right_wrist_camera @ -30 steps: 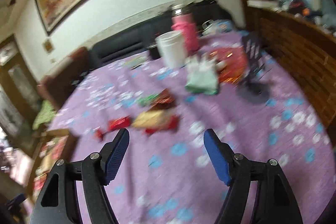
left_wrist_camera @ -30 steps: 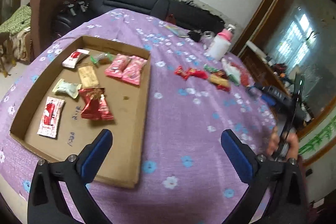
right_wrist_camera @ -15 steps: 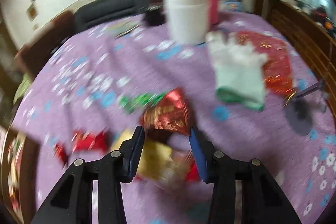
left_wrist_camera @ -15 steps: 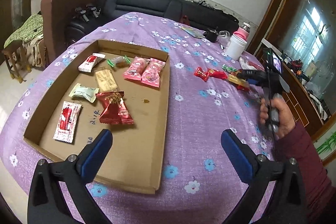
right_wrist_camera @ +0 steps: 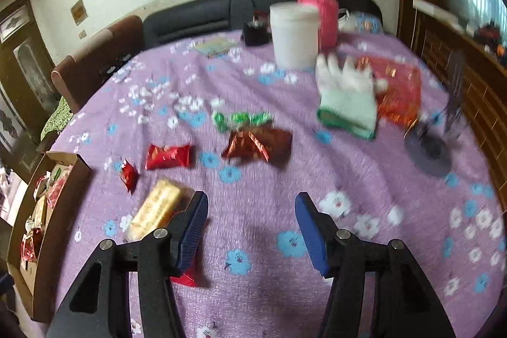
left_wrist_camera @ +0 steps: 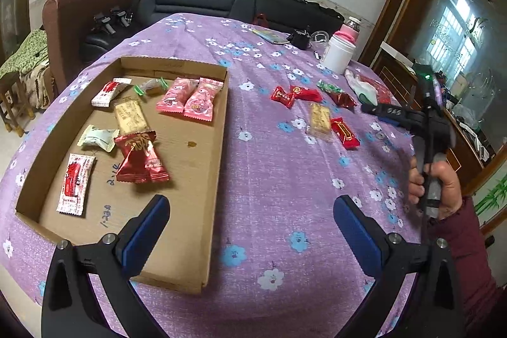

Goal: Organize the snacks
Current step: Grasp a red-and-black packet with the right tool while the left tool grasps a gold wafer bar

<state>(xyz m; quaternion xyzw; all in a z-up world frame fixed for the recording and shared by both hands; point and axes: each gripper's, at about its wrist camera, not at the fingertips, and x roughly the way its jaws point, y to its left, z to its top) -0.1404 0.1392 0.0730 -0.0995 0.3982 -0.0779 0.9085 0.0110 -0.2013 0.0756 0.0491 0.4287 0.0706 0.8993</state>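
Corrugated cardboard tray (left_wrist_camera: 218, 129) of crinkly foil snacks, handwritten digits unclear, my left fingers (left_wrist_camera: 250, 230) released, right fingers (right_wrist_camera: 250, 227) opening over bare purple floral cloth (right_wrist_camera: 364, 186).

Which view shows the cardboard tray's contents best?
The left wrist view: the whole cardboard tray lies open with every wrapped snack visible. The right wrist view catches only its corner at the left edge, its contents foreshortened and blurred.

1. Red packet (right_wrist_camera: 187, 276): mostly hidden under right hand-held gripper's (right_wrist_camera: 250, 230) left finger
2. Cardboard tray (right_wrist_camera: 68, 195): cut off at right-wrist view's left edge
3. Glove (right_wrist_camera: 347, 103), white jar (right_wrist_camera: 294, 37): motion-blurred
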